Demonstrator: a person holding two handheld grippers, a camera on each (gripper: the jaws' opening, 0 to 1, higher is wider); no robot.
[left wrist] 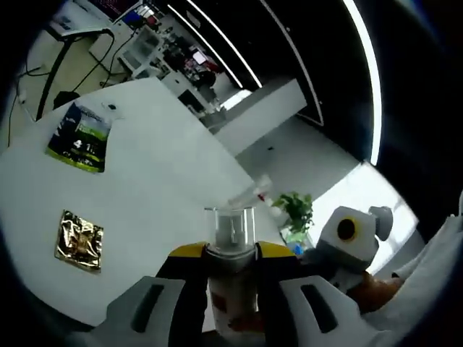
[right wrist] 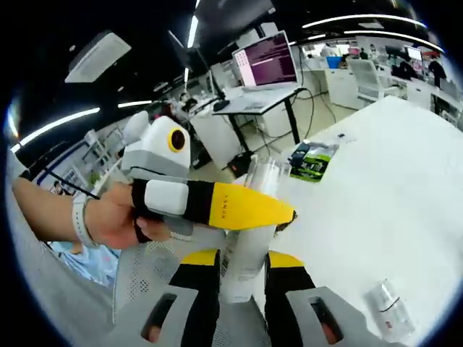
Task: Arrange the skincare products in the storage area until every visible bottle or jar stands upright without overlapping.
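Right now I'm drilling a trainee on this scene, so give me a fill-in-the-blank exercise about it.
1. The left gripper holds a bottle with a ___ cap.
2. The foil packet on the table is ___ in colour.
3. In the right gripper view, a small bottle on the table is ___, not upright.
Missing words: clear; gold; lying down.
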